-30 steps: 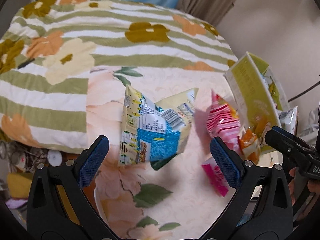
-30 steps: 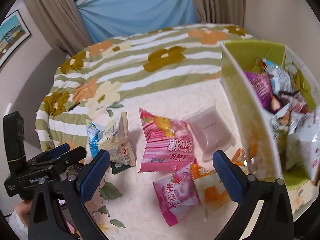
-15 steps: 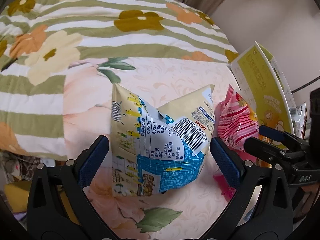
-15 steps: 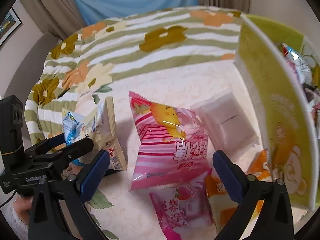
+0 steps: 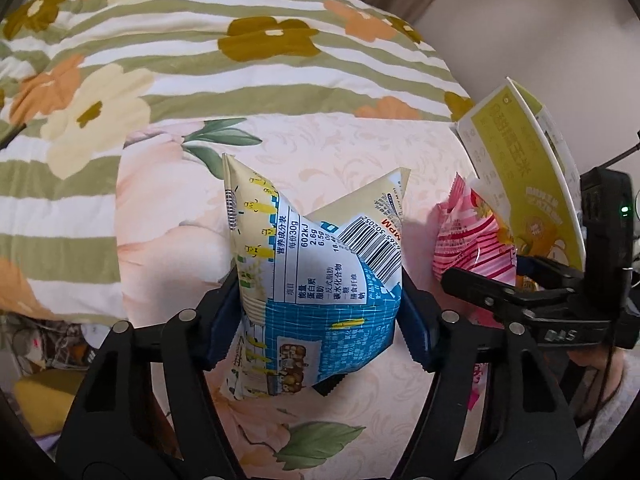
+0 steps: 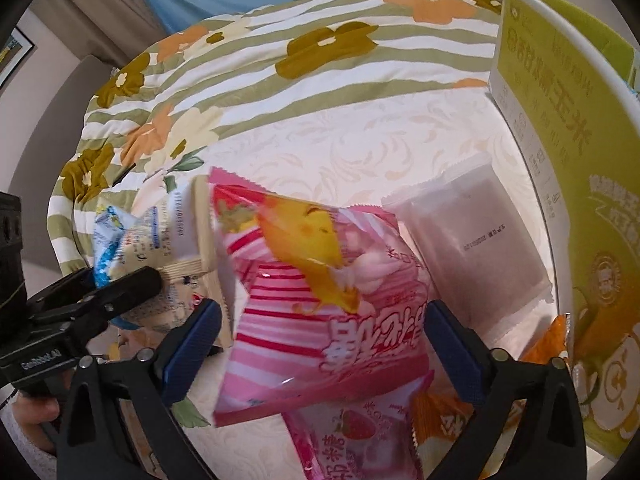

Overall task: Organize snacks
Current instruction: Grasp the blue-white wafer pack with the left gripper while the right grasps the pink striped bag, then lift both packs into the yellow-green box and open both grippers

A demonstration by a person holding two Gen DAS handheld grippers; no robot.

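My left gripper [image 5: 320, 320] is shut on a cream and blue snack bag [image 5: 316, 280] with a barcode; its blue pads press both sides of the bag. The same bag shows at the left of the right wrist view [image 6: 160, 248]. My right gripper [image 6: 320, 344] is open, its pads on either side of a pink striped snack bag [image 6: 320, 300] lying on the bed, apart from it. That pink bag shows right of the left gripper [image 5: 472, 248]. A green and white box [image 6: 560, 140] stands at the right.
A pale grey packet [image 6: 472, 240] lies between the pink bag and the box. A pink strawberry packet [image 6: 352, 440] and an orange packet [image 6: 448, 420] lie nearer me. The floral striped quilt [image 5: 200, 60] covers the bed behind.
My left gripper moved in and closed on the cream and blue bag. My right gripper came down closer around the pink striped bag, still open.
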